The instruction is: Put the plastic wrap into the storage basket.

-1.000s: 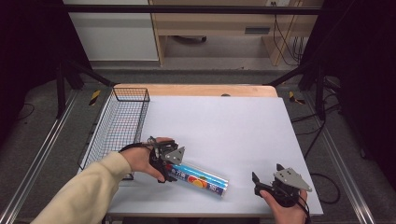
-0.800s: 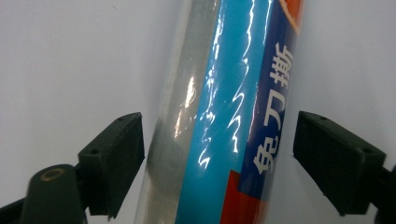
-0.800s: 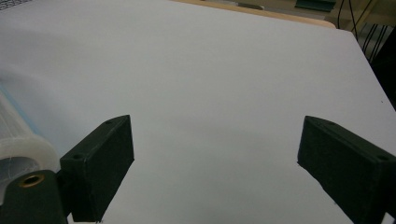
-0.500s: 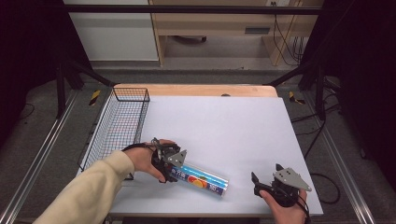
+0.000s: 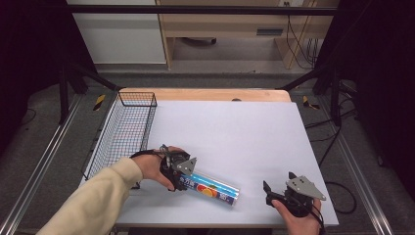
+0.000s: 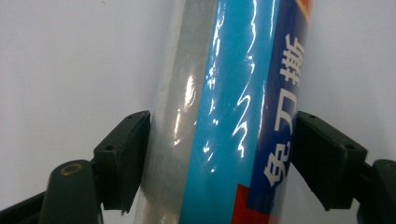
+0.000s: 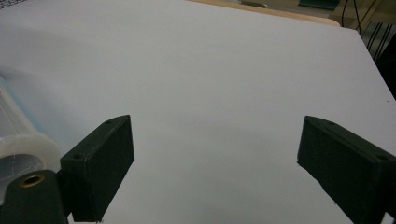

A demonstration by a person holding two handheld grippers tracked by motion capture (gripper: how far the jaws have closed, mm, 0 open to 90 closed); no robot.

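Left gripper view shows our left gripper [image 6: 219,158] pinching the cling film roll [image 6: 229,112] to lift it, we guess, while our right gripper [image 7: 215,168] waits spread wide.

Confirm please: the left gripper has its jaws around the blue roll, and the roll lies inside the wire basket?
Not quite. The left gripper does have its jaws around the blue roll, but the high view shows the roll lying on the white table, beside the wire basket.
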